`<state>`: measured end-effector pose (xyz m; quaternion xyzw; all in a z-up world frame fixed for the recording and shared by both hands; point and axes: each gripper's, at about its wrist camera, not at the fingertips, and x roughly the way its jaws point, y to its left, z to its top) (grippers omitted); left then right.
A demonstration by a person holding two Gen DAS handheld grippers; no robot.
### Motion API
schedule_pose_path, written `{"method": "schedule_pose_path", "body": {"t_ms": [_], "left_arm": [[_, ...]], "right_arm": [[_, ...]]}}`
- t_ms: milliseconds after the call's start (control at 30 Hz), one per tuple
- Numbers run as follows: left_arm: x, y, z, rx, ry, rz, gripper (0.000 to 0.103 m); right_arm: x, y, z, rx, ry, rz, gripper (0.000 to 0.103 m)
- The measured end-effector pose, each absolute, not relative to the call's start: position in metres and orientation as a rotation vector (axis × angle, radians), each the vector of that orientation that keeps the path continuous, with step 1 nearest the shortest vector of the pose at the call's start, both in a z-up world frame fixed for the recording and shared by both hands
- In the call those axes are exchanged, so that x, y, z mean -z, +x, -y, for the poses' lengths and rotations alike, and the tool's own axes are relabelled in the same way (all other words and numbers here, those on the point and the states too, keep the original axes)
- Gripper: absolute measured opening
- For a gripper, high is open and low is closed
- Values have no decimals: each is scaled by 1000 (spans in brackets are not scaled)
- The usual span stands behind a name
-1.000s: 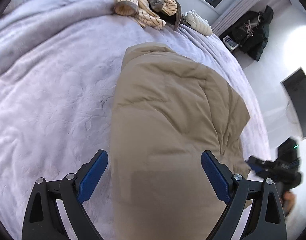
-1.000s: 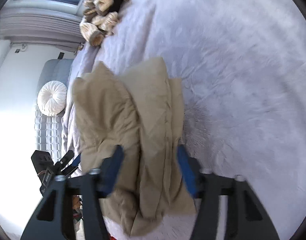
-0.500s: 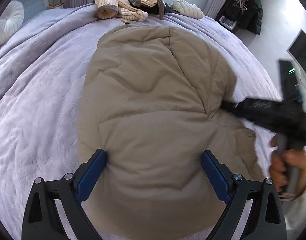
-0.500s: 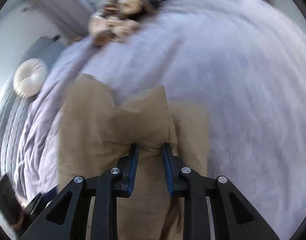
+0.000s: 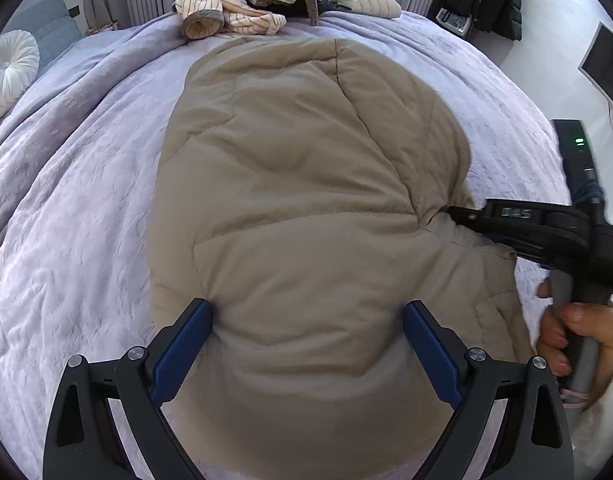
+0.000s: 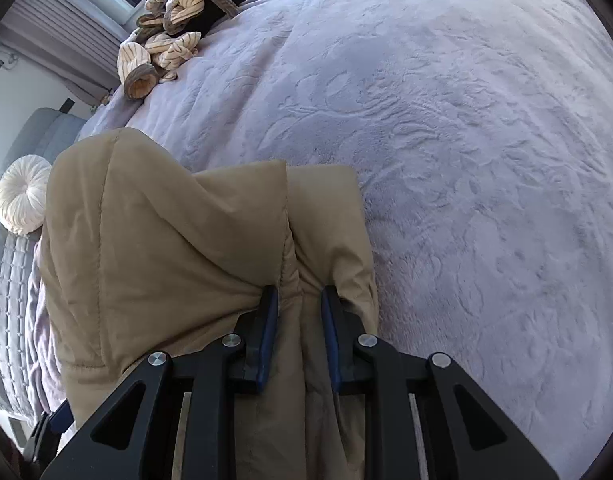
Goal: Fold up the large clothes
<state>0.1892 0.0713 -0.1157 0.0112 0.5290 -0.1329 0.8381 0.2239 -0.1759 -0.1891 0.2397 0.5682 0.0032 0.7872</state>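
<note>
a tan padded coat is gripped at one edge, mid-fold, on a bed.

left wrist view: the coat (image 5: 306, 208) is laid puffed on the lilac bedspread (image 5: 74, 208); the left tongs (image 5: 308, 354) are spread wide astride its near end, nothing clamped. the right tongs (image 5: 466, 216) are seen pinching its right edge. a heap of striped clothes (image 5: 234, 4) is left near the window, a round cushion (image 5: 10, 68) at the left. right wrist view: the right tongs (image 6: 299, 308), just narrowed, are clenched on a bunched ridge of coat (image 6: 166, 240). next, that edge is judged to need carrying across.
</note>
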Motion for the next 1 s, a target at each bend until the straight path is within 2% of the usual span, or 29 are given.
{"method": "schedule_pose_path", "body": {"t_ms": [533, 633, 1000], "left_arm": [[118, 193, -74, 272, 20, -1140, 96], [118, 194, -75, 271, 21, -1148, 99], [115, 191, -77, 259, 19, -1177, 99]], "right_arm": [[103, 127, 155, -6, 411, -1215, 25], [113, 115, 144, -11, 377, -1278, 25], [167, 116, 142, 49, 418, -1419, 25]]}}
